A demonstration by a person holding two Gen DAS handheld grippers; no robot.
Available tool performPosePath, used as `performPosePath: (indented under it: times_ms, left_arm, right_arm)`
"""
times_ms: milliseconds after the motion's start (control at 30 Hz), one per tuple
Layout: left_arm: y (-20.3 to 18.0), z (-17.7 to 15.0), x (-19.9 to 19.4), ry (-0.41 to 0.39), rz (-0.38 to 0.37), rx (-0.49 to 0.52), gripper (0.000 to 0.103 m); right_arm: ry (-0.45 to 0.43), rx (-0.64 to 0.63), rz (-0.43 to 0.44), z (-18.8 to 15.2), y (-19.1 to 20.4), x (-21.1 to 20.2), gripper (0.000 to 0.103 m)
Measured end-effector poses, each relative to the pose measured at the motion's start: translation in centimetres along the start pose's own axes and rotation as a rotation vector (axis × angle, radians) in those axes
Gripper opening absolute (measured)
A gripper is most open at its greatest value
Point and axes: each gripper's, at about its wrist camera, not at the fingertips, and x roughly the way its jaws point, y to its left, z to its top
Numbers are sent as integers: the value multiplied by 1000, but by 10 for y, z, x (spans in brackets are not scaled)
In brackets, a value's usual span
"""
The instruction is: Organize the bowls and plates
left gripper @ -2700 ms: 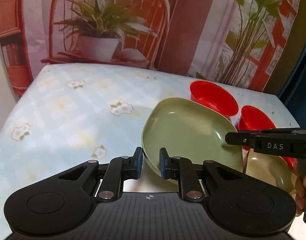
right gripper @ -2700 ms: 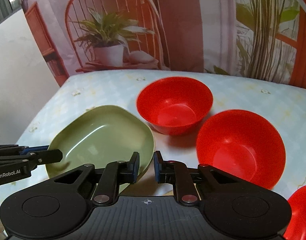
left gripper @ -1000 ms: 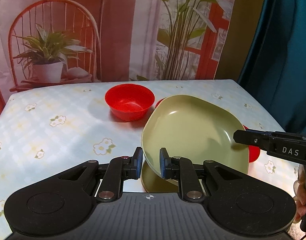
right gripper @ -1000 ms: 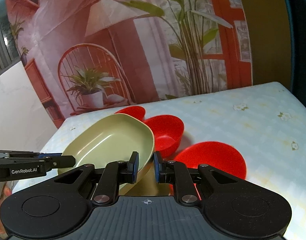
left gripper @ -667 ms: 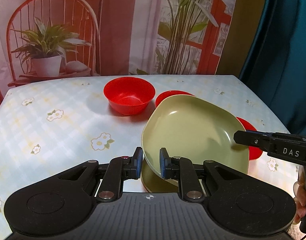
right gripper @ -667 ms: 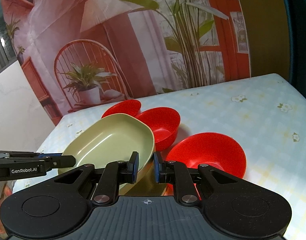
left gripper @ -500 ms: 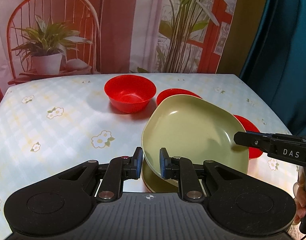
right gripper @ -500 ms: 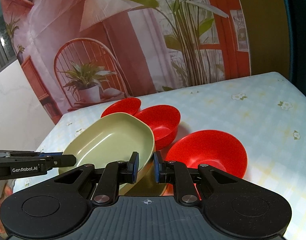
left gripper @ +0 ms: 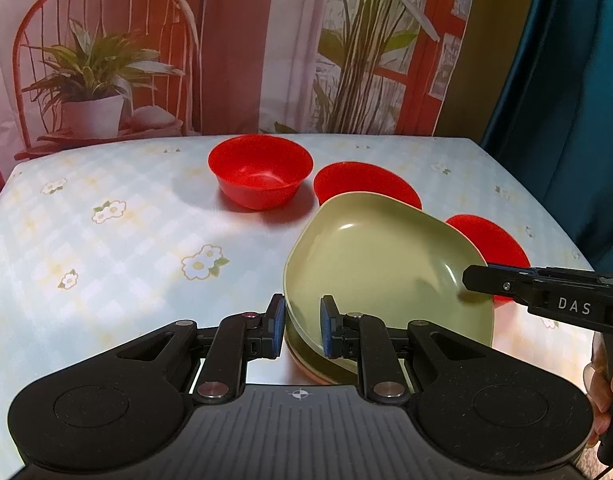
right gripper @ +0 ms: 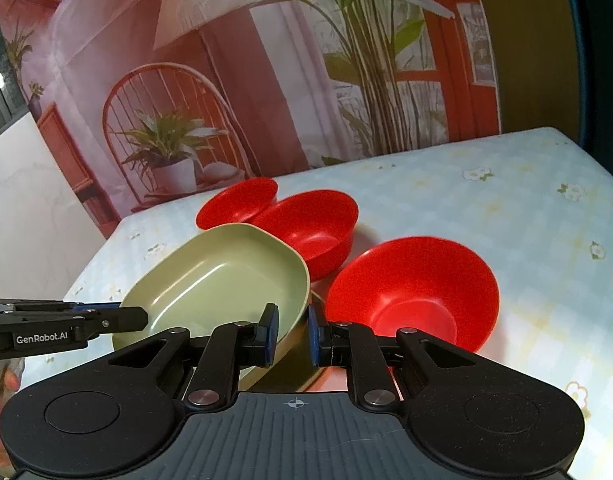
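floral tablecloth (left gripper: 106,240), printed backdrop (left gripper: 234,40), teal curtain (left gripper: 566,80)

**A home dining corner, staged**

A table (left gripper: 106,240) under a flowered cloth carries red bowls (left gripper: 260,176) and a green plate (left gripper: 382,256). Past its far edge hangs a printed backdrop (right gripper: 226,80) showing a chair, potted plant and window; a teal curtain (left gripper: 566,80) hangs beside it.
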Motion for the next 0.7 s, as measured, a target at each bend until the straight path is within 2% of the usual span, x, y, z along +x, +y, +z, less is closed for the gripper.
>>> performPosePath:
  times_ms: [700]
  left_arm:
    - [-2,-17,9,25,12,8,20]
  right_arm:
    - [39,-17,-30,-9,-1,14,15]
